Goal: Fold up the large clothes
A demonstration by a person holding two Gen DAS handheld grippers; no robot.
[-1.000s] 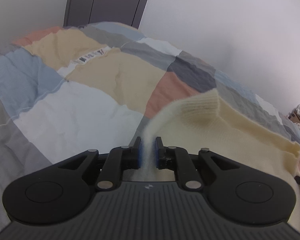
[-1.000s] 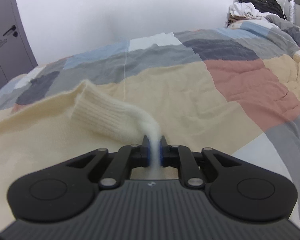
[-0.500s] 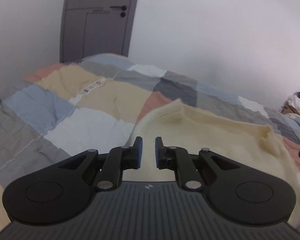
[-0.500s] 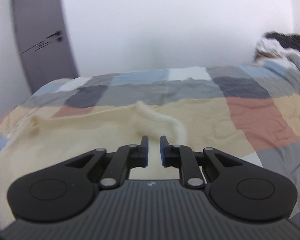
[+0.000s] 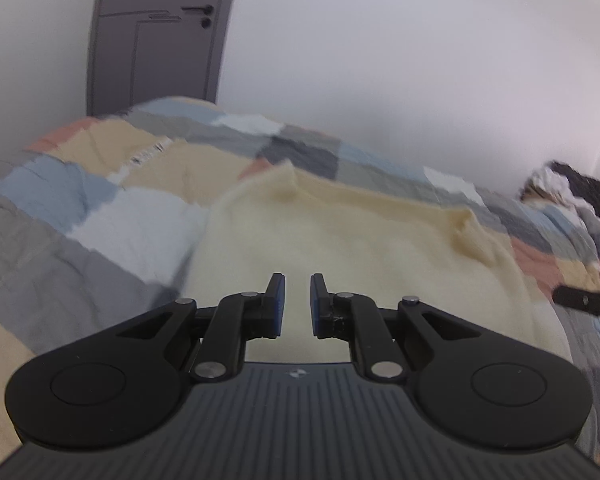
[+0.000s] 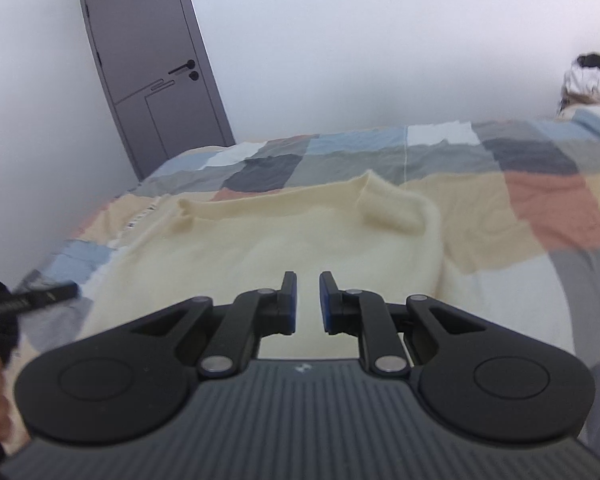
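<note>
cream sweater (image 5: 340, 236) on bed, beyond left hand-held gripper (image 5: 297, 304)

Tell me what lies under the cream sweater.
The cream sweater lies spread on the patchwork quilt, whose coloured squares show all around it. What is beneath the sweater's middle stays covered.

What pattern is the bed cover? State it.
The bed cover is a patchwork of grey, blue, beige, white and salmon blocks; clearest in the right wrist view.
</note>
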